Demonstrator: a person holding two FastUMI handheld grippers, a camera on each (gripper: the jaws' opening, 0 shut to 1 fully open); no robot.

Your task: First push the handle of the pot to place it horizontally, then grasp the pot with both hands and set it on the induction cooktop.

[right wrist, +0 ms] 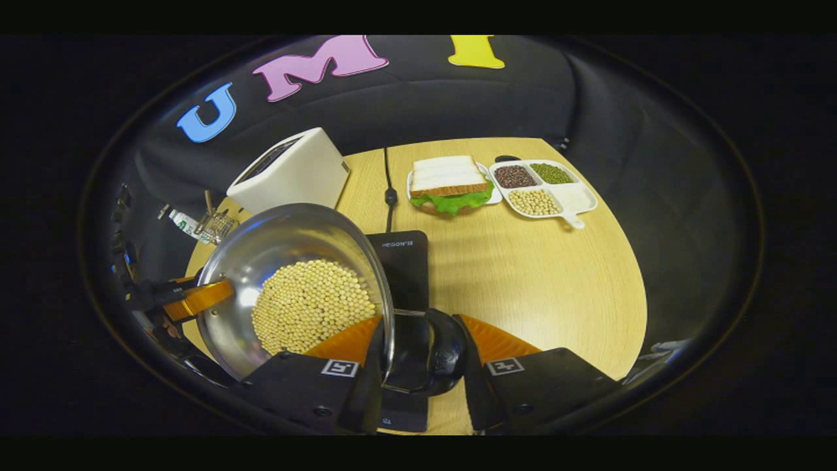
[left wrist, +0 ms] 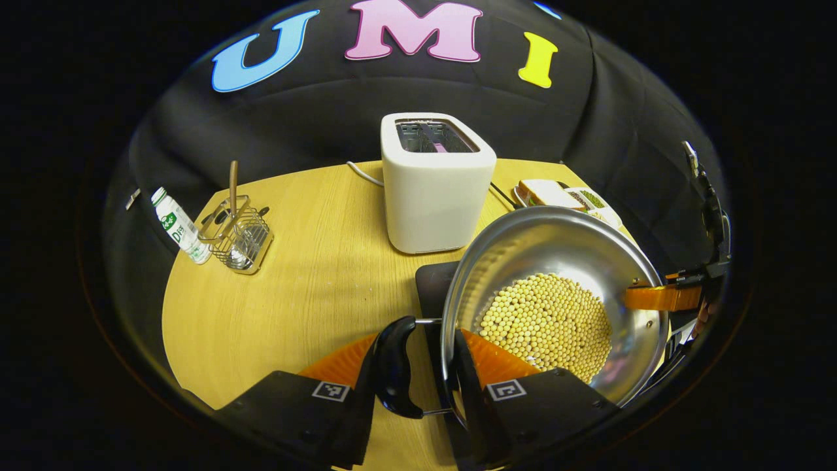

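1. A steel pot [left wrist: 556, 288] is held up between two grippers, one on each side, and sits tilted in both views. Beneath it lies the black induction cooktop [right wrist: 405, 261], flat on a round wooden table [left wrist: 314, 281].
2. The left gripper [left wrist: 422, 366] has its fingers closed around the pot's black side handle [left wrist: 395, 366] and the rim beside it.
3. The right gripper [right wrist: 418, 360] is clamped the same way on the opposite handle [right wrist: 435, 353], so the handles lie along a line from one gripper to the other.
4. By judgement, the coming move is a short level descent, since the cooktop shows directly under and just beyond the pot.
5. The pot holds a layer of pale soybeans [right wrist: 307, 304], banked toward its lower side.
6. A divided white dish [right wrist: 543, 186] farther back holds dark, green and pale beans in separate compartments, and one compartment is bare.
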